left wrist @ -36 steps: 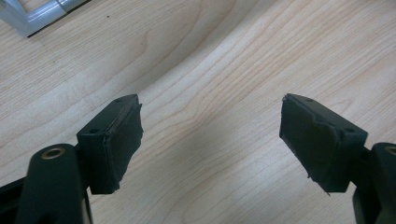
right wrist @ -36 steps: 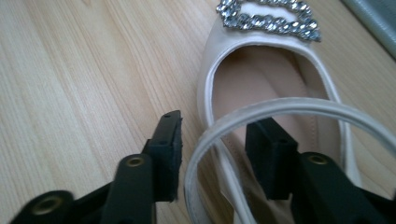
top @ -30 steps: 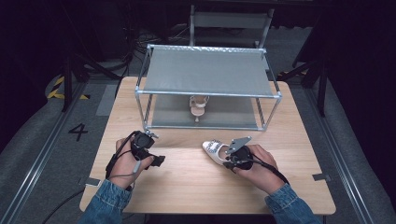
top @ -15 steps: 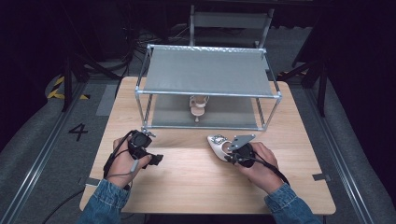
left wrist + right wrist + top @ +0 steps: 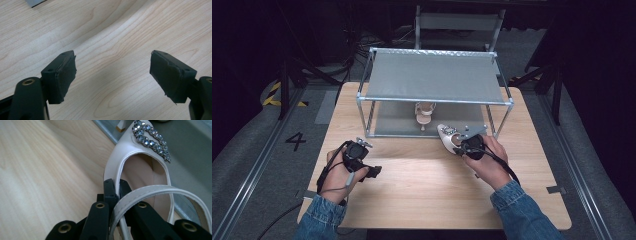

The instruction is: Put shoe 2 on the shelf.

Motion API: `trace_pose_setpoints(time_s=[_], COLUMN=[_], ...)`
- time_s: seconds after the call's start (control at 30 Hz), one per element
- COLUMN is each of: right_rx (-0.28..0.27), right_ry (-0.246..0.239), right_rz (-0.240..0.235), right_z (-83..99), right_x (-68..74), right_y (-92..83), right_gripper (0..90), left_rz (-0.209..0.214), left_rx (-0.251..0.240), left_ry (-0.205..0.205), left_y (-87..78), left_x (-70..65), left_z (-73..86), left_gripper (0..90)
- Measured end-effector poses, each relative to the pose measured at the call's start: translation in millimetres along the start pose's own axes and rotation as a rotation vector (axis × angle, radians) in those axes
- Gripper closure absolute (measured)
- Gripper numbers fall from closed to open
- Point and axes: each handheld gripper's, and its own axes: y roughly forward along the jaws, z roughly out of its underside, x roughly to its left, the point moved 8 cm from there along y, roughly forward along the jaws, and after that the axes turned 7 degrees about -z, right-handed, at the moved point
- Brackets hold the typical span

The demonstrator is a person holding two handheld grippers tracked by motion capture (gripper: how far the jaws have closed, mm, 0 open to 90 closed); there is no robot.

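My right claw (image 5: 116,192) is clamped on the side wall of a white shoe (image 5: 140,170), the two black jaws pinching the thin edge between them just behind the open toe section; they have just been closing on it. In the right gripper view the shoe's strap arcs across the lower middle of the frame over the jaws, and a row of rhinestones (image 5: 150,138) sits on the shoe's front at the upper right. In the high view the same right claw (image 5: 460,148) is right of centre, with the shoe (image 5: 446,135) sticking out to its upper left, toe toward the front rail of the rack (image 5: 434,101).

My left claw (image 5: 112,75) is spread wide, nothing between the jaws, only bare wood below. In the high view it (image 5: 374,171) lies at lower left, well apart from the shoe.

The rack, a metal frame with a grey top shelf, stands at the far half of the wooden surface (image 5: 422,195), in the upper middle of the frame. On its lower shelf, under the top one, stands a second shoe (image 5: 425,111).
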Motion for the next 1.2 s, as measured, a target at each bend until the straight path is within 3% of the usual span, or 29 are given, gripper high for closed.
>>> trace_pose_setpoints(time_s=[0.03, 0.37, 0.73, 1.1, 1.2], right_rx=[0.001, 0.029, 0.064, 0.082, 0.084], right_ry=[0.002, 0.011, 0.012, 0.007, 0.009], right_rz=[0.003, 0.059, 0.132, 0.157, 0.155], right_z=[-2.2, -19.8, -22.5, -22.1, -22.2], right_x=[-2.5, -31.4, -58.1, -72.9, -72.3], right_y=[2.1, 25.0, 47.2, 61.3, 63.4], right_gripper=[87.4, 87.4, 87.4, 87.1, 82.2], left_rz=[0.001, 0.008, 0.013, 0.007, 0.007], left_rx=[0.003, 0.001, 0.0, 0.003, 0.006], left_ry=[-0.014, -0.009, -0.017, -0.021, -0.019], left_y=[-0.6, 0.7, 0.9, 2.0, 1.8], left_x=[-0.4, 1.2, 3.3, 4.4, 4.5], left_z=[1.1, -0.2, 0.0, 0.1, -0.2], left_gripper=[21.7, 21.6, 21.9, 22.4, 22.7])
